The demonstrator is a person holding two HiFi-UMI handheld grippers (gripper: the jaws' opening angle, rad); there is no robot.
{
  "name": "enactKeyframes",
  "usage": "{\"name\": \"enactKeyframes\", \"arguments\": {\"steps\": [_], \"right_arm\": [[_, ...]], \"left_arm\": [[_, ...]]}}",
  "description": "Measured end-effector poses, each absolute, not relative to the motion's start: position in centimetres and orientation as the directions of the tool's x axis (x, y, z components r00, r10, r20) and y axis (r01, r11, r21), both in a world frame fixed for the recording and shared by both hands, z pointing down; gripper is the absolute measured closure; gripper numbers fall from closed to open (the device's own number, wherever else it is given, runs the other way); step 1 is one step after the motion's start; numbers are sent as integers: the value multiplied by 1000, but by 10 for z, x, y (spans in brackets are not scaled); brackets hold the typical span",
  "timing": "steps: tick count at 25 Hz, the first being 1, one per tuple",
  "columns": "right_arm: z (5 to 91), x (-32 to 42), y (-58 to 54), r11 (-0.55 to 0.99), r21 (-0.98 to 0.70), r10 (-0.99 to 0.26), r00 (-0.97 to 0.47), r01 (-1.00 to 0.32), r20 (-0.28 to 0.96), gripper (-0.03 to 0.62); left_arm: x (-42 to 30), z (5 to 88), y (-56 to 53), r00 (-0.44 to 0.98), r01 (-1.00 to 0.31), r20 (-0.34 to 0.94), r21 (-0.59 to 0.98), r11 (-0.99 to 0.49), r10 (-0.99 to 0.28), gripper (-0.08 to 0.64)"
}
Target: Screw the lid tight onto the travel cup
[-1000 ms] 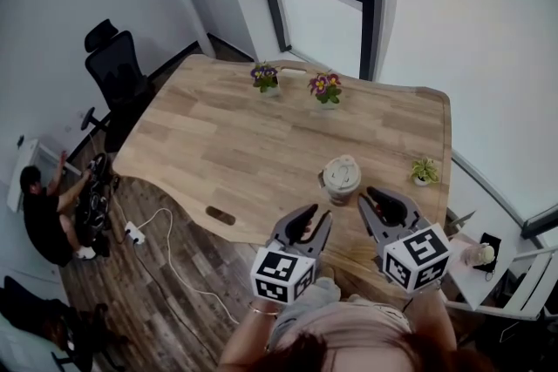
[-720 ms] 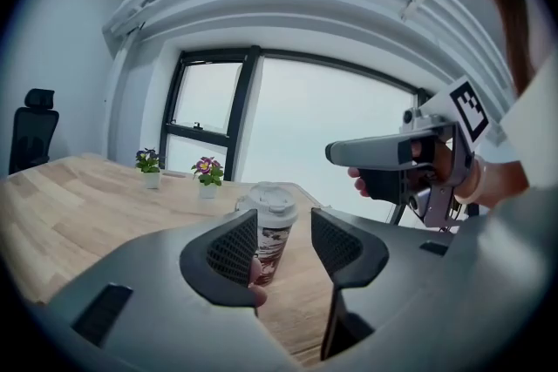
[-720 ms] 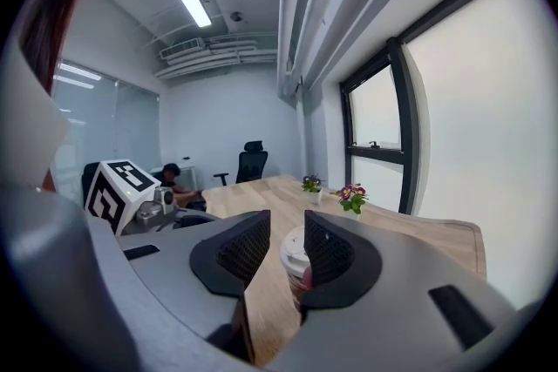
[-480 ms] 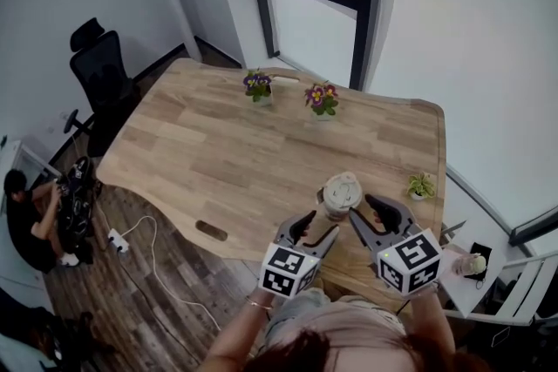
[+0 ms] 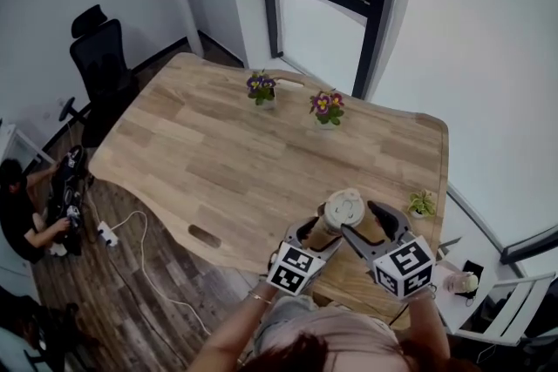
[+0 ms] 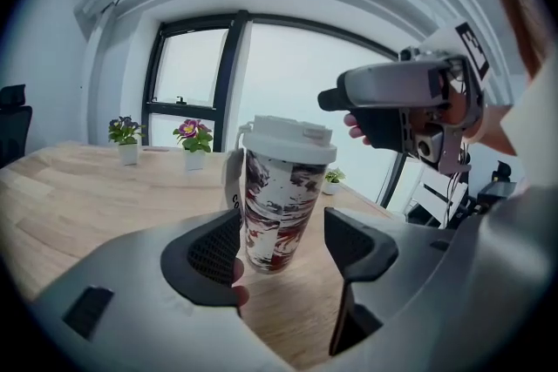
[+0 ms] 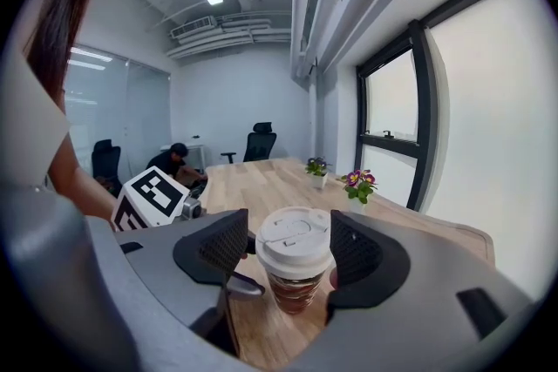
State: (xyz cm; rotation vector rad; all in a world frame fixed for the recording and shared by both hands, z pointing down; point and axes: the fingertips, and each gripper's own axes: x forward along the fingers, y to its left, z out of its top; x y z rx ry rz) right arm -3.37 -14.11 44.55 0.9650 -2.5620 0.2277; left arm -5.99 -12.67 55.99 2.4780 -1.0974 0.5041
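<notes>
The travel cup [image 6: 277, 209], a tall paper-look cup marbled in red, black and white, stands upright on the light wooden table [image 5: 218, 152], close to the table edge nearest you. Its white plastic lid [image 7: 295, 241] sits on top and looks level; whether it is screwed fully down cannot be told.

Your left gripper [image 6: 281, 241] is on the cup's left, low down and level with the cup's body. Its jaws have just been opening and stand released, with the body between them. There is a clear gap at one pad, and the other pad lies close alongside.

Your right gripper [image 7: 292, 246] is on the cup's right, higher up and level with the lid. Its jaws have also just been opening, and the lid sits between the pads without being pinched.

The cup's long axis runs straight up. Both grippers are equally near, so it seems the left is placed to steady the body while the right turns the lid.
</notes>
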Motion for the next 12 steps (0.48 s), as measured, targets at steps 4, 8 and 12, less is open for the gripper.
{"name": "enactKeyframes", "arguments": {"steps": [4, 8, 12], "right_arm": [[460, -36, -144, 788, -24, -543, -712, -615, 445, 299], [470, -36, -152, 800, -27, -522, -718, -599, 461, 281], [476, -38, -155, 821, -23, -493, -730, -570, 474, 272]], "left_arm": [[-57, 572, -134, 640, -744, 484, 196, -639, -597, 262], [-51, 584, -139, 652, -724, 501, 188, -664, -569, 255], [-48, 588, -145, 658, -712, 502, 175, -680, -561, 245]]}}
